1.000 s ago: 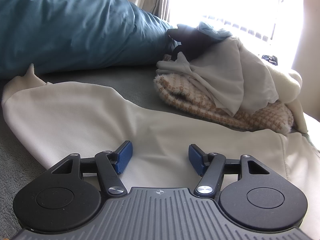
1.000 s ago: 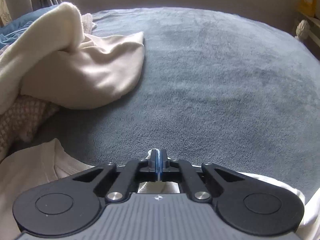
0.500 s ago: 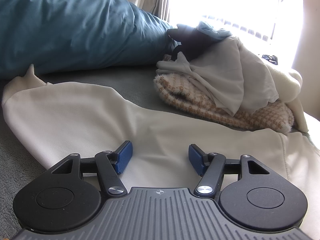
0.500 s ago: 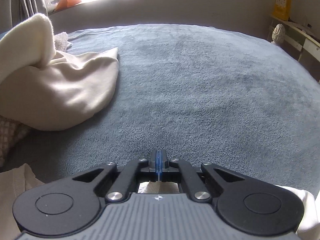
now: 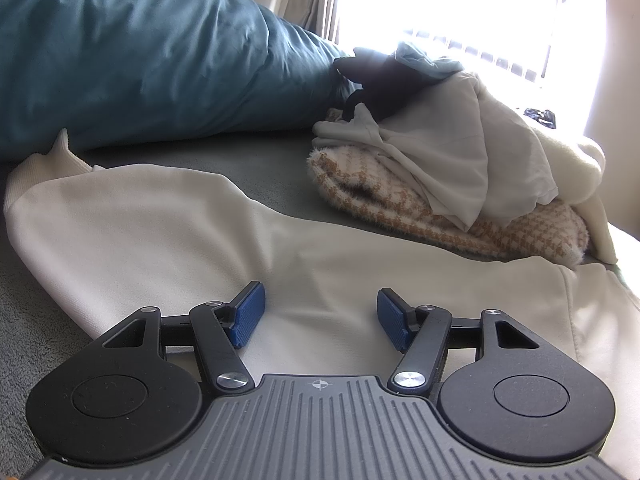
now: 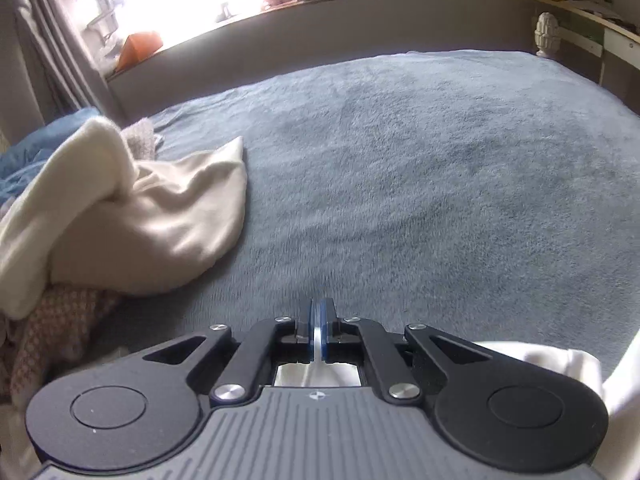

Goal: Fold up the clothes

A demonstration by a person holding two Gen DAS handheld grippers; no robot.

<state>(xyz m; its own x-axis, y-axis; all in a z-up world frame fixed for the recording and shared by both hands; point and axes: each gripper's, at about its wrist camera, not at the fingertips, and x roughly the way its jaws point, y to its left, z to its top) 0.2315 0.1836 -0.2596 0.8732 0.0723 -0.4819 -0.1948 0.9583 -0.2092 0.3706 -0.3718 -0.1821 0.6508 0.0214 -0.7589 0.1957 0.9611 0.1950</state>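
L hand-held gripper: jaws wide, nothing betw. them, low over cream sweatshirt spread flat on the bed; its ribbed cuff lies at 10 o'clock. R hand-held gripper: jaws nearly closed, pinching a thin fold of white fabric, which trails out at 4 o'clock. Farther off, L view 1 o'clock: pile of unfolded clothes, houndstooth knit at the bottom, grey garment on top. Teal pillow at 11 o'clock, window behind.
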